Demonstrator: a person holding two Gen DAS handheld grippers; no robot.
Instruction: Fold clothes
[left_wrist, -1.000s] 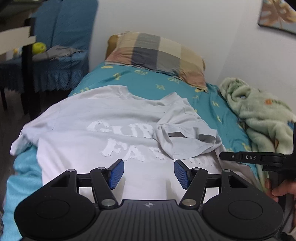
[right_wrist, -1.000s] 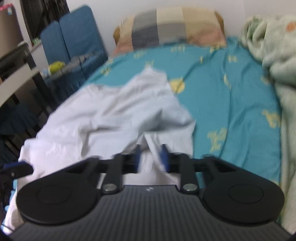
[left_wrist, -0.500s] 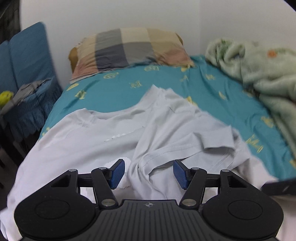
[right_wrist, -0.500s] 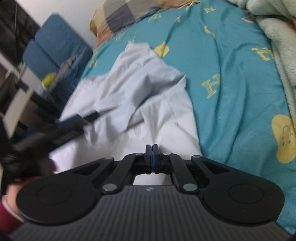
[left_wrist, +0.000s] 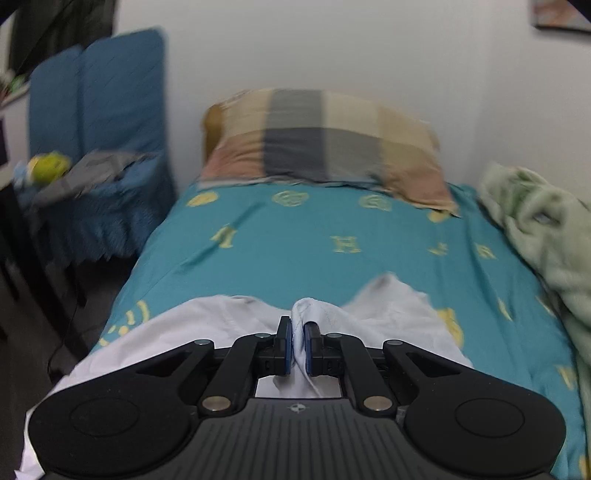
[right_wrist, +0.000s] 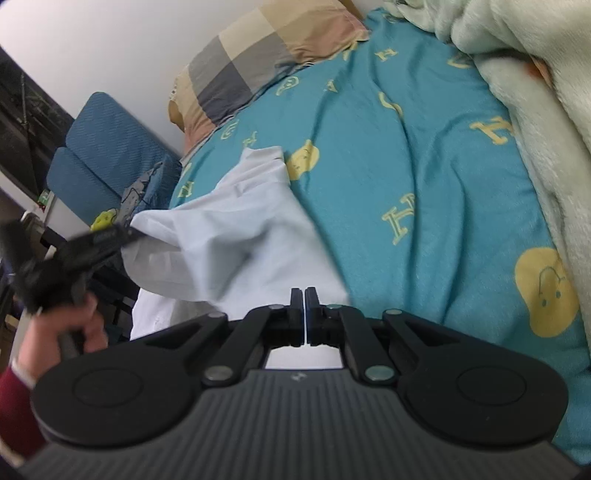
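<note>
Now both grippers are pinched on the white shirt, which lies on the teal bedsheet toward the near end of the bed. The left gripper has its blue pads almost together with a bunched fold of the shirt squeezed between them, the cloth bulging up just past the tips. The right gripper is closed tighter still, only a thin sliver of white fabric showing between its fingers, with the shirt spreading away to the left in front of it. In the right wrist view the person's left hand holds the other tool at the shirt's far edge. A checked pillow sits at the head of the bed, a green blanket along the right side.
</note>
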